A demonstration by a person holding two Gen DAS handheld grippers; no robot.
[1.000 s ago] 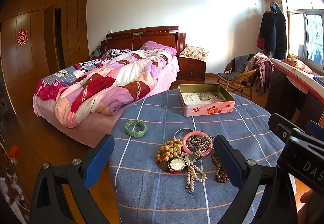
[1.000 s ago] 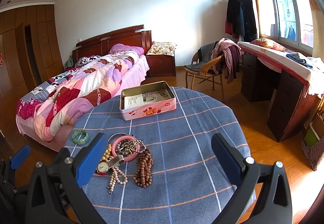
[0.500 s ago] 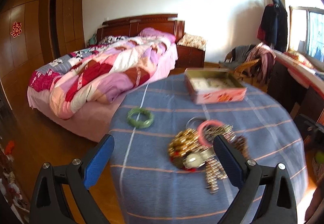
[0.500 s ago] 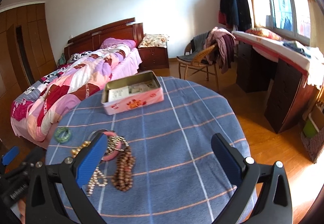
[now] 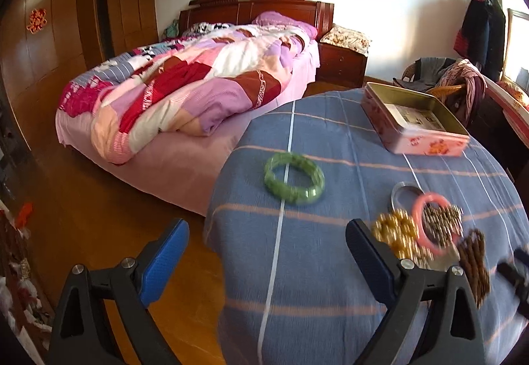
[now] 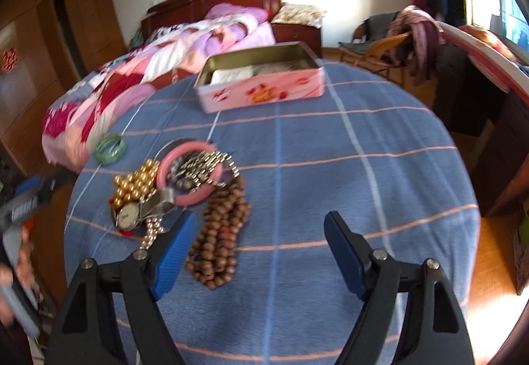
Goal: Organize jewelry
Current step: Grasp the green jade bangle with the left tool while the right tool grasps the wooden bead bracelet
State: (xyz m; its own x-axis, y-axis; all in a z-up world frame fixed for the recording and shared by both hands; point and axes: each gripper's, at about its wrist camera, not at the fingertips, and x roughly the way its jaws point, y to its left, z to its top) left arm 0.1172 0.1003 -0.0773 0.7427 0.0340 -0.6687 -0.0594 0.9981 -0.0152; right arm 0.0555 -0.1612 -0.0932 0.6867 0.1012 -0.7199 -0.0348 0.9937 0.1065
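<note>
A heap of jewelry [image 6: 178, 186] — gold beads, a pink bangle [image 6: 191, 173], a wristwatch [image 6: 129, 216] and brown wooden beads [image 6: 218, 236] — is seen on the blue checked table [image 6: 330, 166], with a green bangle [image 5: 294, 178] lying apart and an open pink tin [image 6: 261, 81] standing farther back. The right gripper [image 6: 258, 249] is held over the cloth beside the wooden beads, its jaws having just been closing, still apart with nothing between them. The left gripper [image 5: 267, 256] is held wide open and empty near the table's edge, below the green bangle.
</note>
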